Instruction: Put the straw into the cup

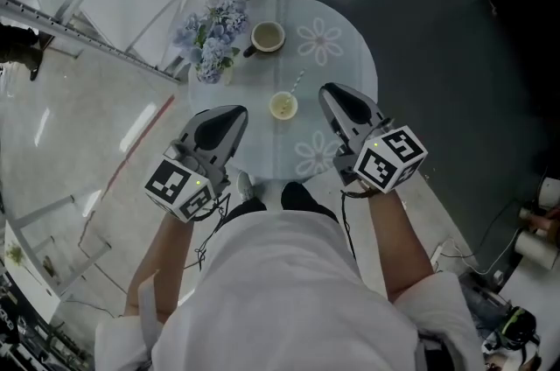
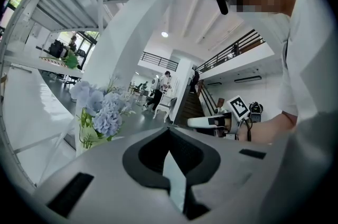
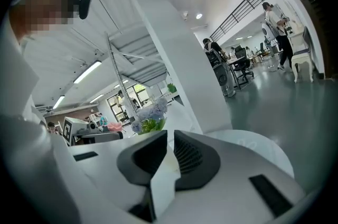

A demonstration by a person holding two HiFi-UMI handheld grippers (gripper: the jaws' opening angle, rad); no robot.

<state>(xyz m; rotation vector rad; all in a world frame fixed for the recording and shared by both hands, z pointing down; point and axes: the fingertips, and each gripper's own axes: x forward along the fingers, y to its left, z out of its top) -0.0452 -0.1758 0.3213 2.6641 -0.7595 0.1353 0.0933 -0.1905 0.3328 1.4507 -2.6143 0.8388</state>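
A small pale cup (image 1: 283,106) stands near the middle of the round glass table (image 1: 354,54). A thin striped straw (image 1: 298,80) slants up and to the right from the cup's rim; I cannot tell whether its lower end is inside the cup or on the table. My left gripper (image 1: 236,111) (image 2: 169,130) hovers left of the cup, jaws together, empty. To the cup's right my right gripper (image 1: 325,89) (image 3: 170,134) is likewise shut on nothing. Both gripper views point out over the room, and neither shows the cup or the straw.
A vase of blue hydrangeas (image 1: 210,32) (image 2: 103,109) (image 3: 150,114) stands at the table's back left, with a dark-handled mug (image 1: 268,37) beside it. White staircase structures rise on the left. The dark floor lies to the right. People walk far off in the hall.
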